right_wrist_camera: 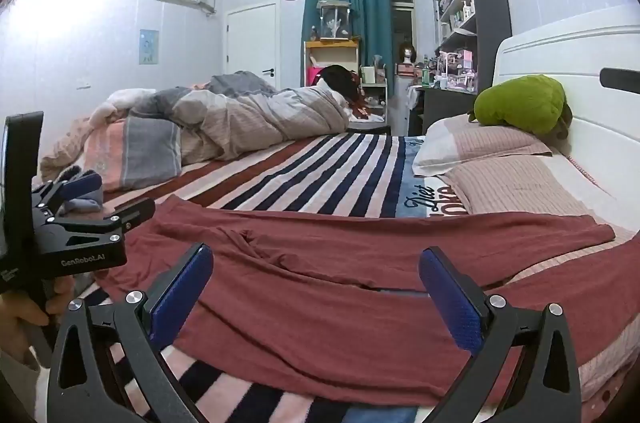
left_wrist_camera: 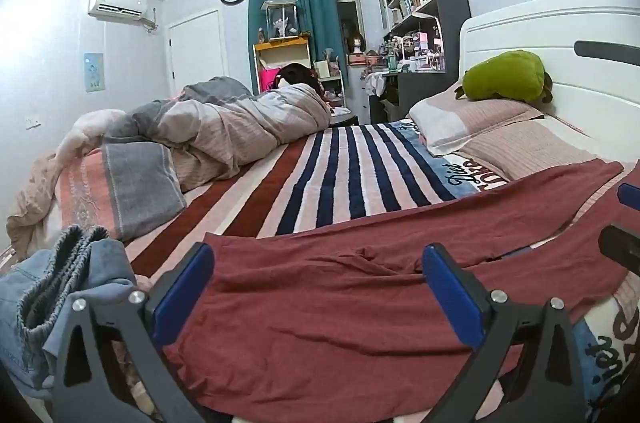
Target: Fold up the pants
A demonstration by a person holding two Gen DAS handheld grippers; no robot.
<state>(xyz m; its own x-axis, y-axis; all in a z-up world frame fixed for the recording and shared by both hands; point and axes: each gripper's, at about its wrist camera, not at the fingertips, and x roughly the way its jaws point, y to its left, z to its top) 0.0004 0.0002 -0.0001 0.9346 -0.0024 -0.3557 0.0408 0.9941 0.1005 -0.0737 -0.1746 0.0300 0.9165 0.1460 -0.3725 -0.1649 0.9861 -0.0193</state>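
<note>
Dark red pants (left_wrist_camera: 340, 303) lie spread flat across the near edge of the striped bed, legs running to the right; they also show in the right wrist view (right_wrist_camera: 340, 287). My left gripper (left_wrist_camera: 320, 283) is open, its blue-padded fingers standing wide apart just above the waist part of the pants. My right gripper (right_wrist_camera: 316, 287) is open too, over the crotch and upper legs. Neither holds cloth. The left gripper also shows in the right wrist view (right_wrist_camera: 108, 199), at the pants' left end. The right gripper's fingertip (left_wrist_camera: 628, 193) shows at the far right of the left wrist view.
A striped blanket (left_wrist_camera: 340, 167) covers the bed. Blue jeans (left_wrist_camera: 48, 287) lie bunched at the near left. A rumpled duvet (left_wrist_camera: 224, 127) lies at the far left. Pillows (left_wrist_camera: 472, 119) and a green plush (left_wrist_camera: 508, 75) sit by the white headboard at right.
</note>
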